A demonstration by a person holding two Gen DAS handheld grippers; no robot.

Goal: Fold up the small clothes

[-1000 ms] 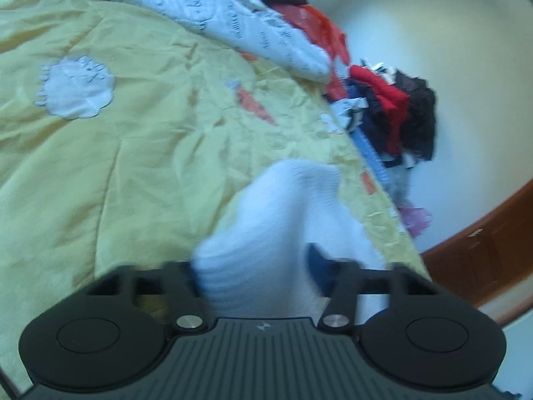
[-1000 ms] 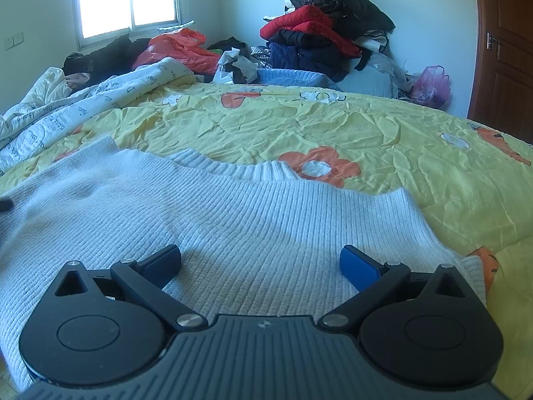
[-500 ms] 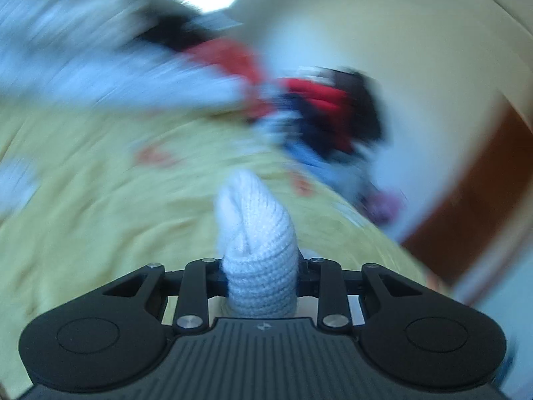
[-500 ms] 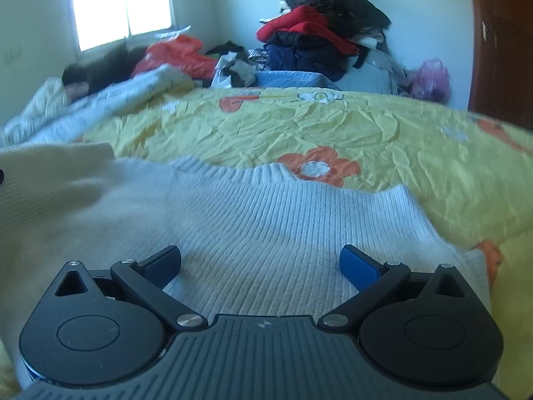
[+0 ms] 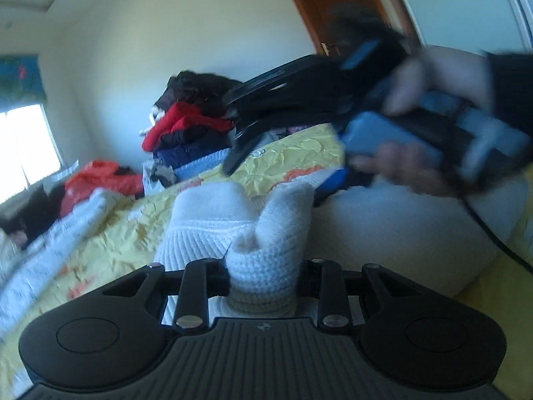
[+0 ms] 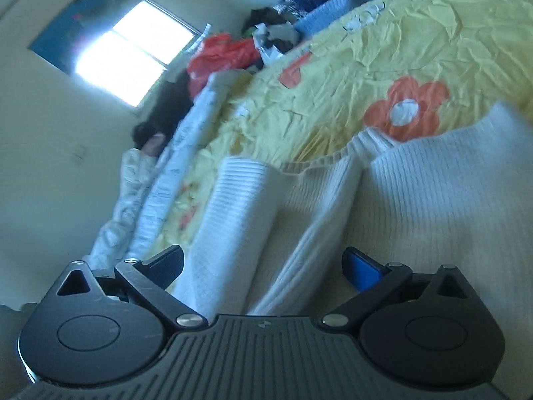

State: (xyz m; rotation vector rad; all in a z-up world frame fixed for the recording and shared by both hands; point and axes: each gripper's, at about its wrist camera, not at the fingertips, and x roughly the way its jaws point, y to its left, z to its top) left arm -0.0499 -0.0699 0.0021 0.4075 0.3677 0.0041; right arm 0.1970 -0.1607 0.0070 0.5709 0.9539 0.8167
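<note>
A white ribbed knit sweater [image 6: 433, 206] lies on the yellow flowered bedspread [image 6: 383, 50]. My left gripper [image 5: 265, 278] is shut on a bunched fold of the sweater [image 5: 269, 233] and holds it raised over the body of the sweater [image 5: 399, 233]. My right gripper [image 6: 265, 266] is open, tilted, low over the sweater, with a folded sleeve [image 6: 233, 220] lying between its jaws. In the left wrist view the right gripper [image 5: 253, 126] shows blurred, held in a hand above the sweater.
A heap of red, black and blue clothes [image 5: 193, 123] lies at the far side of the bed. A white printed quilt [image 6: 160, 186] and an orange bag [image 6: 223, 56] lie near the window [image 6: 133, 53]. A wooden door [image 5: 333, 10] stands behind.
My left gripper has swung round with the sweater fold toward the right gripper. My right gripper has tilted and lifted; a sleeve now lies folded across the sweater.
</note>
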